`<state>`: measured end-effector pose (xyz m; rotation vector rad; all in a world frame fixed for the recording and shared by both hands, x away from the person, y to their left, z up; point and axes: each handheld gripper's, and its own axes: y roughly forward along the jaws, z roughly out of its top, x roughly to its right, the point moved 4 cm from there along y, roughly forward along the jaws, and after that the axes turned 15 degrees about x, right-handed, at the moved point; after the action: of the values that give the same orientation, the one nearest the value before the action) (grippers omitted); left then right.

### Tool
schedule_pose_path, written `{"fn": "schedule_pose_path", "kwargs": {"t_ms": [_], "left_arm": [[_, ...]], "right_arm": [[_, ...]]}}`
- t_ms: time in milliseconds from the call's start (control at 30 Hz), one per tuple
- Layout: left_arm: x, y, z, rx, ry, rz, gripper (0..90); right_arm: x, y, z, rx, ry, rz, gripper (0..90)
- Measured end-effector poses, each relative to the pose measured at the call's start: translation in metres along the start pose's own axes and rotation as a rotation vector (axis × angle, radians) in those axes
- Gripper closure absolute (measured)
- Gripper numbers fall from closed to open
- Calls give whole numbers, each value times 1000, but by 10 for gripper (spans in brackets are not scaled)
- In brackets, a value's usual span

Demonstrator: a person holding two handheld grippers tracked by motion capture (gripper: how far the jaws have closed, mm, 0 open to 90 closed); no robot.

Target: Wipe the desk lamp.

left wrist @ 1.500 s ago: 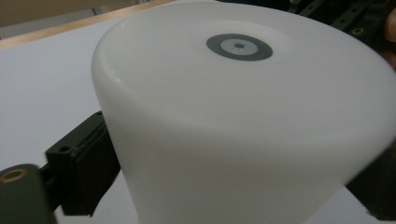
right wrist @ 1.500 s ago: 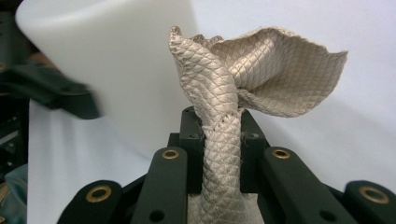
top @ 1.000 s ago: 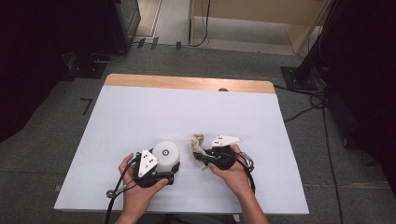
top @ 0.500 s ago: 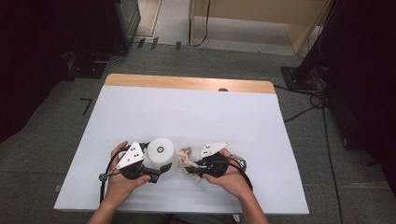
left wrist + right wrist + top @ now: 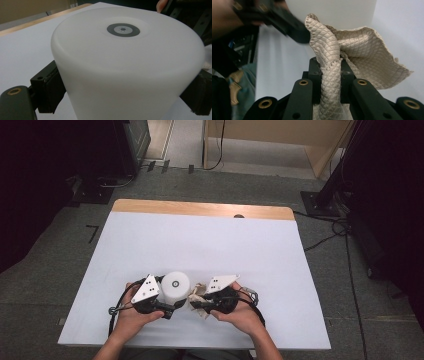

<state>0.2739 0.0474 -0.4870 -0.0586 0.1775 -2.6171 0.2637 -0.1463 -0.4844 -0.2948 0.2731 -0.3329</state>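
High view, table: a white table (image 5: 200, 245) with a wooden far edge; both hands work at its six o'clock edge.
High view, cup: a white upturned cup (image 5: 176, 285) stands clamped in the left gripper (image 5: 167, 309).
High view, cloth: a beige cloth (image 5: 199, 294) at the cup's three o'clock, touching it, pinched in the right gripper (image 5: 196, 304).
Left gripper view: both jaws press the cup (image 5: 125, 65) at nine and three o'clock, held half open by its width.
Right gripper view: jaws nearly closed, squeezing a fold of quilted cloth (image 5: 332, 72); the cup wall (image 5: 332, 12) rises at twelve o'clock.
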Motion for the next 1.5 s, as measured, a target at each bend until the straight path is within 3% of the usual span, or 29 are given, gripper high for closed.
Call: {"fn": "schedule_pose_path", "kwargs": {"t_ms": [267,400,533,767,1000,1167,1367,1500], "left_arm": [[0,0,0,0,-2,1,82],[0,0,-1,1,-5,0,82],[0,0,-1,0,-7,1,81],[0,1,-1,1,-9,2,81],[0,1,-1,6,-13,-1,80],[0,1,-2,7,-12,-1,80],[0,1,-2,11,-15,2,79],[1,1,-2,16,-16,14,79]], "right_arm": [[-11,-19,34,164,-48,-69,778],[-10,-20,35,194,-49,-58,777],[-1,-13,19,145,-6,-36,777],[13,8,-13,-11,46,-87,777],[9,6,-7,-23,38,-107,777],[1,-7,16,78,7,-105,777],[-6,-22,39,213,18,-116,777],[-4,-21,35,209,32,-109,776]]}}
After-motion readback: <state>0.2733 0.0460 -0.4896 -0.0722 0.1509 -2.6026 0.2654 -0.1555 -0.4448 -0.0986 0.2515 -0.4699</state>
